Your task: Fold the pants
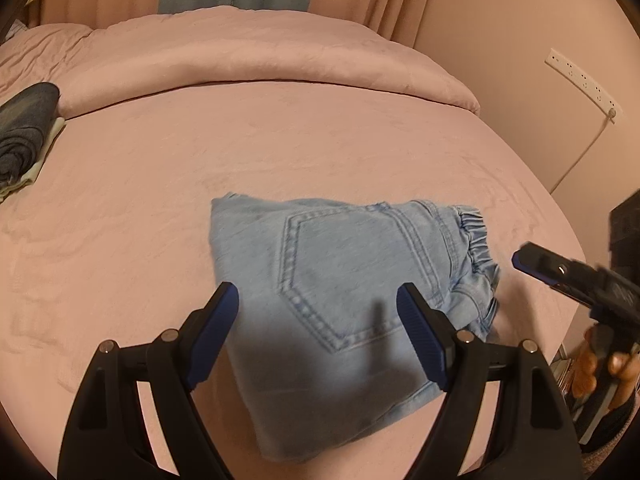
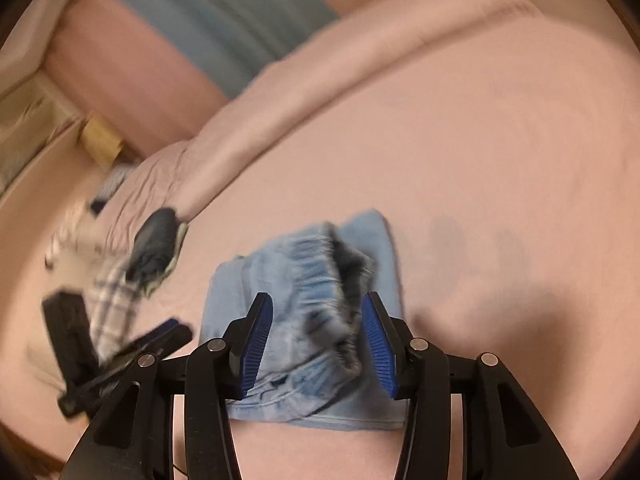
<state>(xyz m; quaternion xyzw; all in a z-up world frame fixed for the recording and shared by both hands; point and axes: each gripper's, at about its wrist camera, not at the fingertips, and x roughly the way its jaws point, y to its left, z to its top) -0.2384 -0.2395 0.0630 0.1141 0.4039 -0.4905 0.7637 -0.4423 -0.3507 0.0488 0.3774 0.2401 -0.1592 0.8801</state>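
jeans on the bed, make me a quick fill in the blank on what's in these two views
1. The folded jeans lie on a ____ bed sheet.
2. The left gripper is ____, holding nothing.
3. In the left wrist view, a stitched back ____ faces up on the jeans.
4. The right gripper hangs over the jeans' elastic ____.

Missing words: pink; open; pocket; waistband

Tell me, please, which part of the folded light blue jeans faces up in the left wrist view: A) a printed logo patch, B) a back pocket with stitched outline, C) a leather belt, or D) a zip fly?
B: the jeans lie folded on the pink bed with a double-stitched back pocket on top, the elastic waistband bunched to the right.
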